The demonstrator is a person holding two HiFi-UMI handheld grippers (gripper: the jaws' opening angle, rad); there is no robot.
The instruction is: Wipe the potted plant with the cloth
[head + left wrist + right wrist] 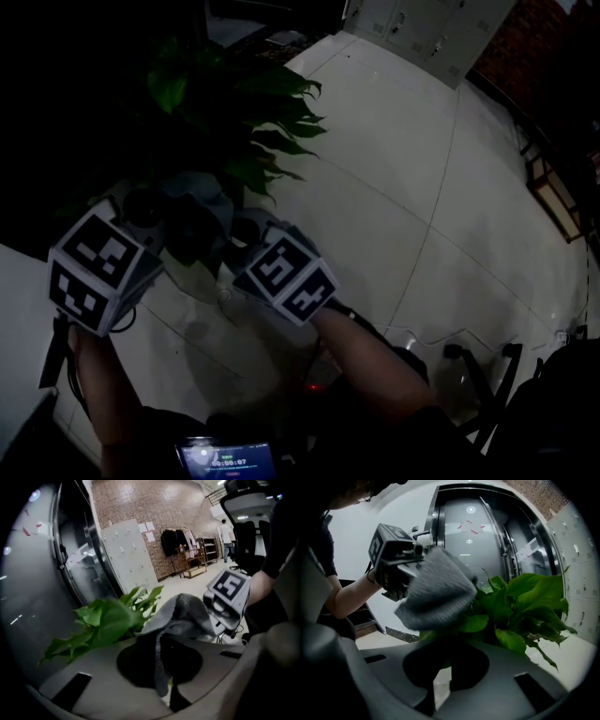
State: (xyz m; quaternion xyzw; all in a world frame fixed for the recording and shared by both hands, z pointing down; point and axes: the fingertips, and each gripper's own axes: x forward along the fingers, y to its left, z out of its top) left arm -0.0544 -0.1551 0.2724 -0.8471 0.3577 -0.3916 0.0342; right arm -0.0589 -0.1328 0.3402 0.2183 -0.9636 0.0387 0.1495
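My left tongs pinch the grey cloth at the potted plant; my right tongs seem pressed on a leaf. I judge the wiping is only started, most leaves remain

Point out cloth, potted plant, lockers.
cloth (436,592), right gripper view, middle of grey fabric.
potted plant (534,590), right gripper view, broad upper leaf.
lockers (126,550), left gripper view, a door front.

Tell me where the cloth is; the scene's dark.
Left gripper view, centre: the cloth is pinched in the left gripper, draped against the plant's leaves, right gripper beside it.
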